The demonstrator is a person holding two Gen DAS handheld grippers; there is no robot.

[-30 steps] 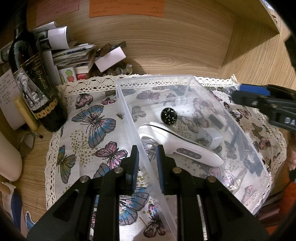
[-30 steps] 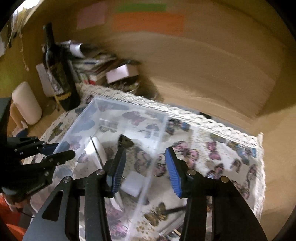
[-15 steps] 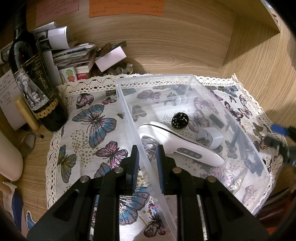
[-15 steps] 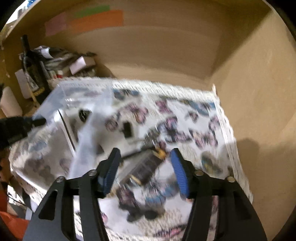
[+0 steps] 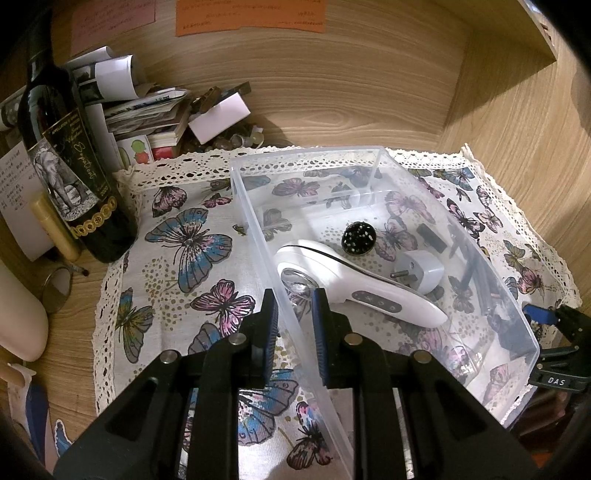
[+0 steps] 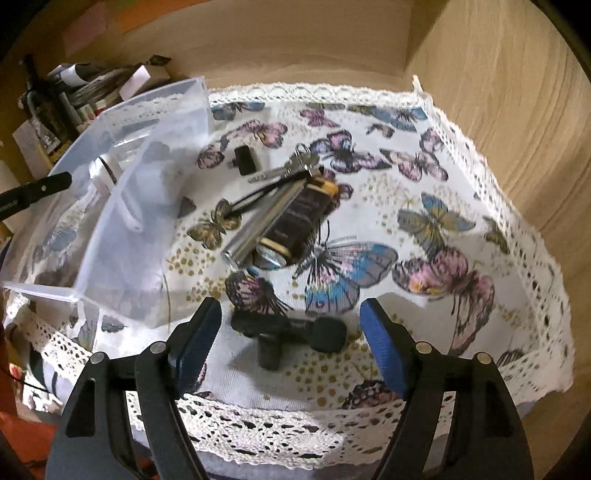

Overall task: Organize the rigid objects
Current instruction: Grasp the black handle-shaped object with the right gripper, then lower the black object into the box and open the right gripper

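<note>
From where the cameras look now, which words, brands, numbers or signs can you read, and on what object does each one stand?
"DAS": white letters on the right gripper, at the edge of the left wrist view.
"2020": on the label of the wine bottle, low on its right side; the gold script and the small line above it are too small to read surely.
Orange note and pink note on the wooden wall: handwriting too small.
White device: button symbols only, no words.

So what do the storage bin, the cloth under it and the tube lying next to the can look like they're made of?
Storage bin: clear, glossy plastic, most likely; the butterfly print shows through its walls.
Cloth: woven fabric, matte, printed with butterflies, with a white lace-like edging.
Tube: probably metal; it has a bright, silvery sheen.
Can: dark printed body with a shiny metallic end, so probably metal.
</note>
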